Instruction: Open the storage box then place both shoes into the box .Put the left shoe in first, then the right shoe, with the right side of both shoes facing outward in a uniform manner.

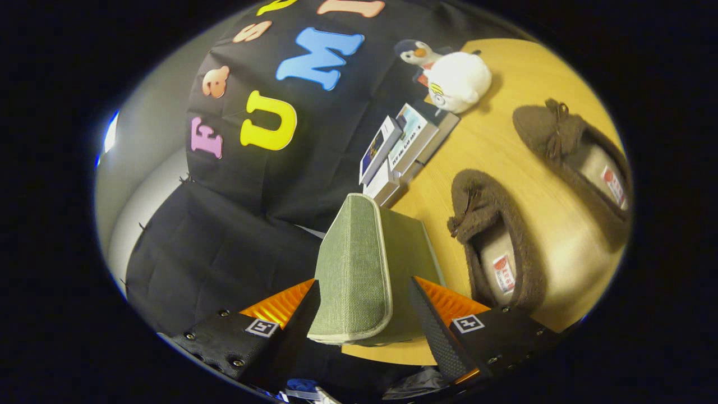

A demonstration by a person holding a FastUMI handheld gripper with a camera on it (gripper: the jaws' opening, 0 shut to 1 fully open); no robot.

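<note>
- Two fingers of the hand-held gripper (364,314) are seen at the bottom centre of the frame, spread fairly wide, with the raised lid (353,269) of the storage box (412,247) standing between them.
- Whether both fingers press on the lid cannot be told; the right finger seems to stand a little apart from it.
- Lid and box are covered in a green woven fabric, coarse like linen, with a paler piped edge; the lid is flat with rounded corners and is seen nearly edge-on.
- The step in hand is judged to be the opening of the box: the lid is best swung fully back until it rests open, with a light grip kept near its free edge so the fabric does not slip.
- Two brown slippers lie on the desk (538,67) at the right of the frame, well apart from the box.
- The nearer shoe (496,241) lies just right of the box; the farther shoe (578,157) lies at the upper right. Both are fuzzy, soft and low-cut, each with a small bow at the toe and a pale insole.
- Which shoe is the left one cannot be told with certainty.
- A stack of books (401,148) and a white plush toy (457,78) are seen at the upper centre, against the booth wall.
- The desk is smooth, light-coloured wood.
</note>
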